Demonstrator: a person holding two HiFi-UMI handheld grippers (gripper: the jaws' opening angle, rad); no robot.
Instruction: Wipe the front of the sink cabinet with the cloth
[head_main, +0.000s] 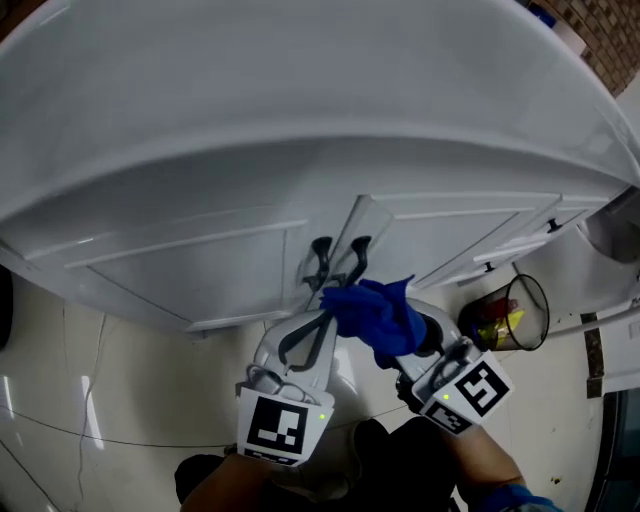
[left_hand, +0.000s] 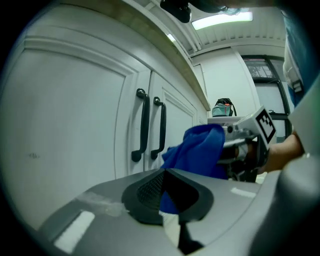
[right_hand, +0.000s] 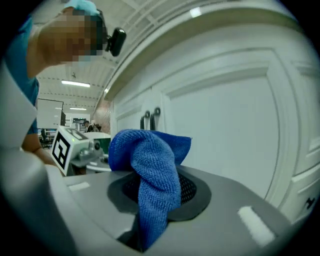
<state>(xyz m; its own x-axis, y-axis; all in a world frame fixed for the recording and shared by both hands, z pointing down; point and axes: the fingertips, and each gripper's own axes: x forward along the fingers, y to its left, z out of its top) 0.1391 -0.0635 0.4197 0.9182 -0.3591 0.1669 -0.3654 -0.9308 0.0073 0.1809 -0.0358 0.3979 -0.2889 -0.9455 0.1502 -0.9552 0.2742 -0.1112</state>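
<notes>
The cloth (head_main: 375, 312), blue and bunched, hangs between my two claws just short of the sink cabinet (head_main: 190, 255), near where its two doors meet. My right gripper (head_main: 408, 338) is clamped on it, with the fabric coming up out of the closed jaws and flopping over the pad. My left gripper (head_main: 325, 298) has its tips drawn together at the cloth's left edge, and a strip of blue shows in the slot between its jaws, so I judge it is pinching a corner.

No part of the cloth lies flat on a door, so I judge the wiping is not under way here. The white doors look even all over, and I cannot tell any wiped part from the rest, so as far as I can see the whole front is left to do.

The pair of black door handles (head_main: 322, 262) stands just beyond the cloth and will catch it on a sideways stroke. The counter edge (head_main: 300, 150) overhangs the doors from above. A wire wastebasket (head_main: 512, 310) sits on the floor to the right, close to the cabinet
</notes>
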